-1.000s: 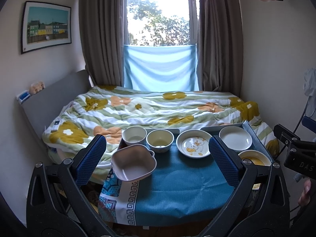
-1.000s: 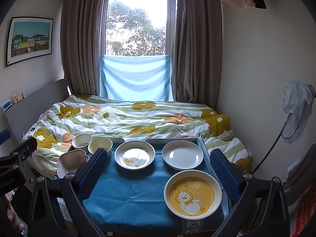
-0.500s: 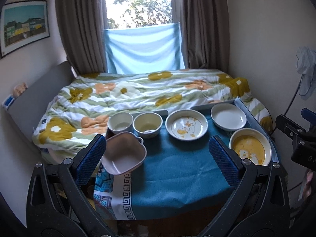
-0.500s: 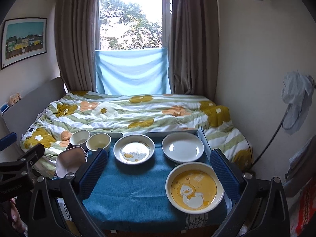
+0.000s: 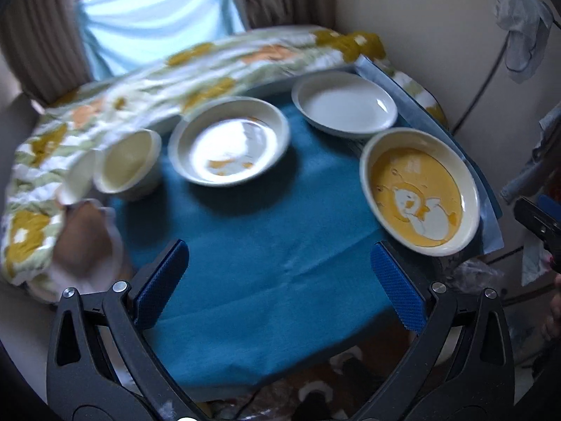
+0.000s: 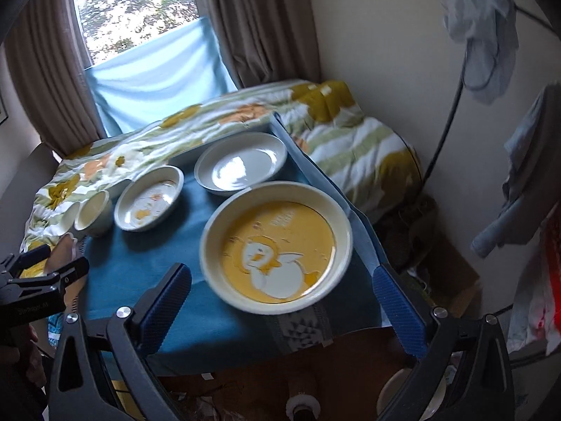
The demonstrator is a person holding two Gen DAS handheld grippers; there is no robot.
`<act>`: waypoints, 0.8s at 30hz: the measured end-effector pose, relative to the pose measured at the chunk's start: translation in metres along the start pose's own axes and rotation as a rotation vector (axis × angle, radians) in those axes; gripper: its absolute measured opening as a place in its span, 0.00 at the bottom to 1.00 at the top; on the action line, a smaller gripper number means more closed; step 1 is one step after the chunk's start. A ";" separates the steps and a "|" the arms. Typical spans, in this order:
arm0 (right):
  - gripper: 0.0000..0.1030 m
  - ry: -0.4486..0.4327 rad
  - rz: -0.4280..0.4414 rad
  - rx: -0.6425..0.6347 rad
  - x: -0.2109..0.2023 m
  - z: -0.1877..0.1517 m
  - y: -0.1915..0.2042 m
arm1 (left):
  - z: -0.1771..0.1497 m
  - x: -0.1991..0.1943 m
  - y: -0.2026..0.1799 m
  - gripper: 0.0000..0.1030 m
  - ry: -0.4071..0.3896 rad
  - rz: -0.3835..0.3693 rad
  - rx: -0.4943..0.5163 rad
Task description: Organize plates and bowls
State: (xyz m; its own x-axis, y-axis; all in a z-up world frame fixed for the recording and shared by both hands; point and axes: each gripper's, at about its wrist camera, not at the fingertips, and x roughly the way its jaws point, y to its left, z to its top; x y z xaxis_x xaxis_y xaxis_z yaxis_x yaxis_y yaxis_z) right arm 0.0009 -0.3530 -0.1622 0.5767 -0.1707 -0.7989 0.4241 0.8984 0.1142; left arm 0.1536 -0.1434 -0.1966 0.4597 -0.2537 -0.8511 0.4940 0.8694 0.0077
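Observation:
On the blue tablecloth (image 5: 266, 245) stand a yellow duck plate (image 5: 419, 191) at the right, a plain white plate (image 5: 345, 103) behind it, a cream duck plate (image 5: 229, 140) in the middle, two small cream bowls (image 5: 128, 165) and a pink handled bowl (image 5: 87, 245) at the left. My left gripper (image 5: 280, 277) is open and empty above the cloth's front. My right gripper (image 6: 280, 298) is open and empty, its jaws either side of the yellow duck plate (image 6: 277, 251), above its near rim. The white plate (image 6: 242, 165) and cream duck plate (image 6: 149, 198) lie beyond.
A bed with a flowered quilt (image 6: 350, 140) lies behind and to the right of the table. A wall and a lamp stand with hanging clothes (image 6: 480, 38) are at the right. The left gripper's body (image 6: 38, 287) shows at the left of the right wrist view.
Both grippers have moved forward and down toward the table, tilting to look down on it. The right gripper has closed in on the yellow duck plate. Both stay open.

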 end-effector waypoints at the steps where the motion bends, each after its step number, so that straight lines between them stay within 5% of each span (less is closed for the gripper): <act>1: 1.00 0.012 0.008 0.009 0.011 0.002 -0.008 | 0.004 0.016 -0.008 1.00 0.028 -0.043 0.003; 3: 0.99 0.043 0.035 0.026 0.033 0.006 -0.024 | 0.012 0.044 -0.022 1.00 0.076 -0.116 -0.001; 7: 0.77 0.120 0.094 0.038 0.076 0.017 -0.049 | 0.025 0.092 -0.045 0.96 0.176 -0.198 -0.019; 11: 0.59 0.182 0.130 0.028 0.107 0.028 -0.064 | 0.032 0.123 -0.059 0.71 0.240 -0.204 -0.025; 17: 0.33 0.242 0.173 0.017 0.135 0.037 -0.073 | 0.039 0.142 -0.071 0.54 0.272 -0.212 -0.018; 24: 0.16 0.273 0.162 -0.003 0.146 0.039 -0.079 | 0.044 0.152 -0.079 0.15 0.297 -0.245 -0.038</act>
State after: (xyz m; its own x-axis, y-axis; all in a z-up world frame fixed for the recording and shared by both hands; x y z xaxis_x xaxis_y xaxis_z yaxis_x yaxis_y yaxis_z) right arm 0.0789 -0.4644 -0.2653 0.4272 0.0891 -0.8998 0.3396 0.9065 0.2510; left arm 0.2166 -0.2689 -0.3034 0.0944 -0.3268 -0.9404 0.5324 0.8147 -0.2297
